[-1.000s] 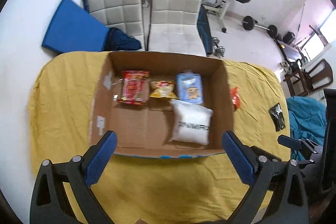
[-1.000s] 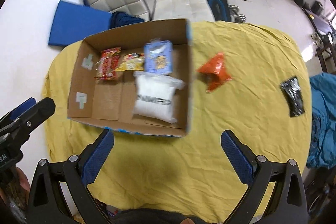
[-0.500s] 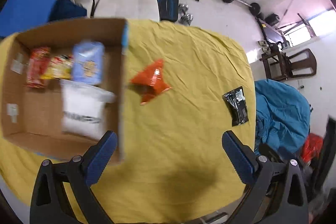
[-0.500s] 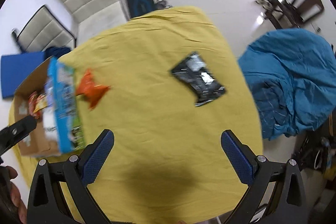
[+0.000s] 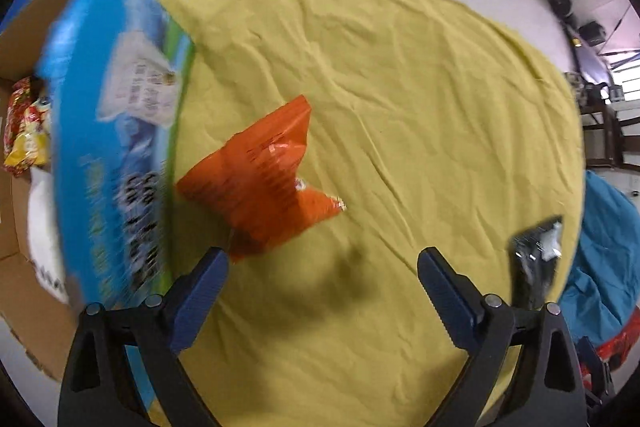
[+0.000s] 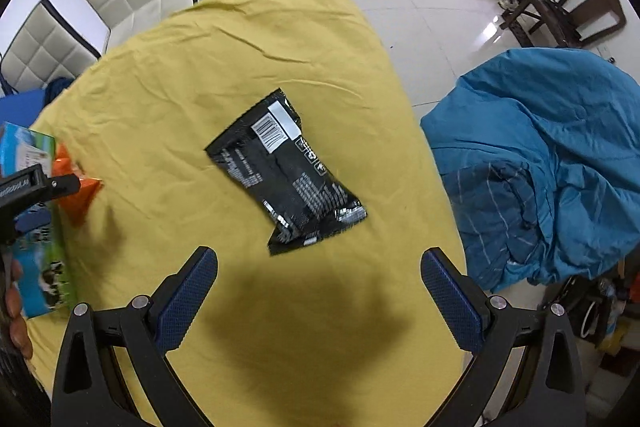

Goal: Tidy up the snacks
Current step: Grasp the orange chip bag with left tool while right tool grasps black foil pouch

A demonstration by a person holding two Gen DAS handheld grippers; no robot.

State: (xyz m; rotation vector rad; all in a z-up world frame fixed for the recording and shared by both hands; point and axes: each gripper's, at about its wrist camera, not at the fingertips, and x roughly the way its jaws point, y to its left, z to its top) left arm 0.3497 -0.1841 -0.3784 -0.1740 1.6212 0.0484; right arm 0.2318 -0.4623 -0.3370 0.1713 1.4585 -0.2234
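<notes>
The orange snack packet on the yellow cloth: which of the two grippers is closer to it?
Left. The left gripper hangs just over the orange packet, jaws open. The right gripper is further along the cloth, above the black packet.

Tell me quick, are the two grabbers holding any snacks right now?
Left gripper: open, holding nothing; its fingers have just been closing a little, above the orange packet.
Right gripper: open, holding nothing, above the black packet.
</notes>
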